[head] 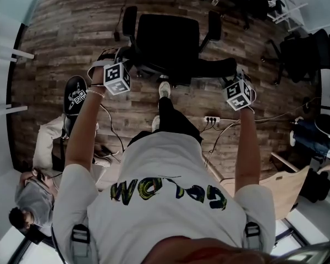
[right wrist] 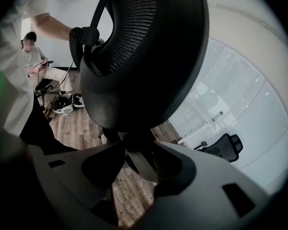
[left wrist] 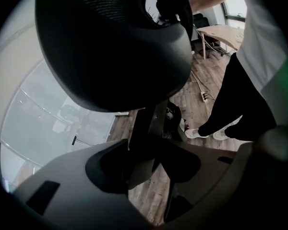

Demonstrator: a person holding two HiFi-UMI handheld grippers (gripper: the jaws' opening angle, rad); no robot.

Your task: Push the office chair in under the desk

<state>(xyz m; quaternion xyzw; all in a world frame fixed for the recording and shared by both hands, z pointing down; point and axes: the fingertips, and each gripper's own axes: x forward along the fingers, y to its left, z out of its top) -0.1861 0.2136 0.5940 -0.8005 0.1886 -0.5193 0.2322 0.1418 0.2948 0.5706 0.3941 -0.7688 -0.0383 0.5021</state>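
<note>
Jaws, left gripper: closed on a dark upright bar of the office chair, at the left side of its back, just under the headrest.
Jaws, right gripper: closed on a slanting dark bar at the right side of the office chair's back, also below the headrest.
Marker cubes: one on each gripper, left cube and right cube, both just behind the office chair's back.
Arms: both stretched forward from the person's shoulders to the office chair's back.
Office chair: black, with a mesh headrest and two armrests. It stands on the wooden floor, seat turned away from the person, between the two grippers.
Shoes: white, directly behind the office chair's base.
Power strip: on the floor behind the office chair, to its right.
Seated person: well behind the office chair, to its left.
Second chair: black, well to the right of the office chair.
Glass wall: beyond the office chair.
</note>
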